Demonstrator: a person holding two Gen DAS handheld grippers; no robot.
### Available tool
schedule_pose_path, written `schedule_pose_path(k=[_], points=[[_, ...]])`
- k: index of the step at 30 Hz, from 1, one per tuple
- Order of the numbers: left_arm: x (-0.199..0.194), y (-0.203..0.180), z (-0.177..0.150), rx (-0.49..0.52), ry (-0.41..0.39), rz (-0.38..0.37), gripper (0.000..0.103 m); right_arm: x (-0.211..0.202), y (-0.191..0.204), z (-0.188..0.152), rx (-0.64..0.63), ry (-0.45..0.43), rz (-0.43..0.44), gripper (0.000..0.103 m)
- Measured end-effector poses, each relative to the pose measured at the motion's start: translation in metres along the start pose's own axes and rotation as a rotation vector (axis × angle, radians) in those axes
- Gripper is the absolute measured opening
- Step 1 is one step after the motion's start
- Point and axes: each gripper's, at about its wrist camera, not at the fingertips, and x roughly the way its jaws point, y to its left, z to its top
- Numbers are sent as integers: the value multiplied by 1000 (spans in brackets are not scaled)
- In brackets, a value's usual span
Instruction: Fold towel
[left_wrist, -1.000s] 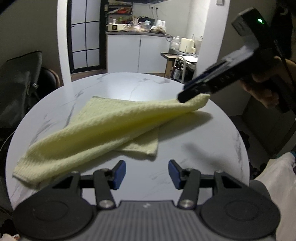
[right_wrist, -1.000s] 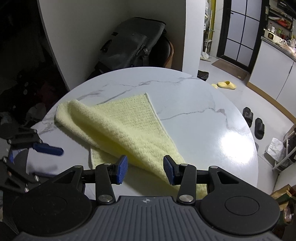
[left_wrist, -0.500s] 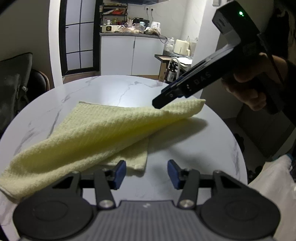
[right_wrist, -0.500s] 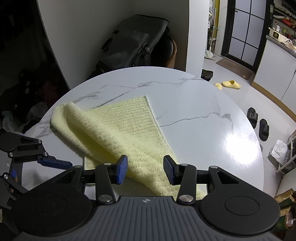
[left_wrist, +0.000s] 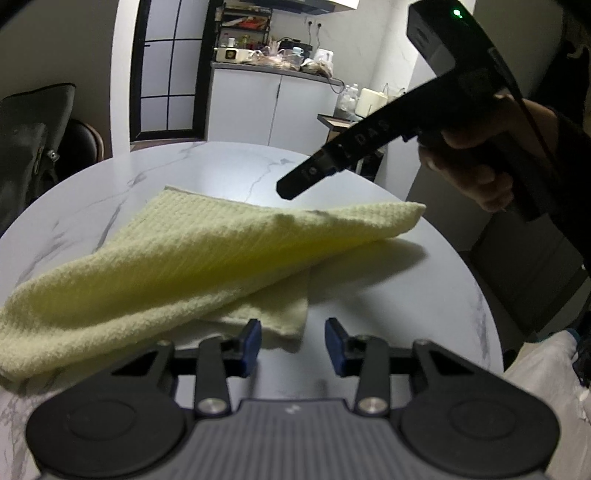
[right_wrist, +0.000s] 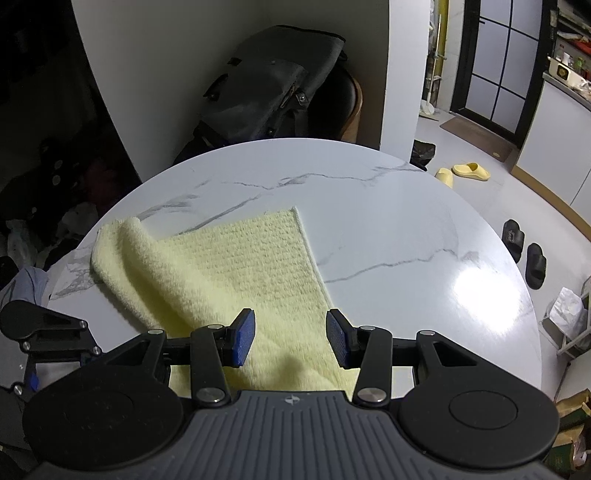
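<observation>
A: Down at the left claw (left_wrist: 293, 345), blue pads apart and closing as we speak. Nothing pinched yet; the near corner of the pale yellow waffle-weave towel (left_wrist: 207, 266) lies just beyond the left pad, not between the two.

B: And the right claw (right_wrist: 290, 341)?

A: Standing part open over the towel's near end, cloth underneath and between the pads, but they are not pressing on it. No grip there as far as I can see.

B: Where's the towel sitting?

A: On the round white marble-look table (right_wrist: 388, 221), one layer flat and a second flopped diagonally over it, so it's a loose, crooked fold with a rolled hump at one end.

B: How will it handle, you reckon?

A: Light and limp, I'd say. It drapes and sags, no stiffness at all, and the textured weave should give the pads plenty of bite. Nothing fragile. The glossy table looks slick, so the bottom layer may slide if dragged.

B: Best place to take it?

A: Corners or hemmed edges, one layer at a time. The near corner by the left claw looks the obvious pick.

B: Any writing?

A: The letters "DAS" on the right claw's black arm, seen from the left wrist view. Other markings are too small to read.
</observation>
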Motion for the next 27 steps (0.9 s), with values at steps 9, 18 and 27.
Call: schedule_pose_path(k=[9,18,27], points=[[13,-4,5,30,2,16,40,19,3,18,-14,2,27,47],[20,-6,4,66,14,52,21,39,4,37,-14,18,40,47],[14,-3,-2,36,10,27,17,70,4,52,-10,82,59,47]])
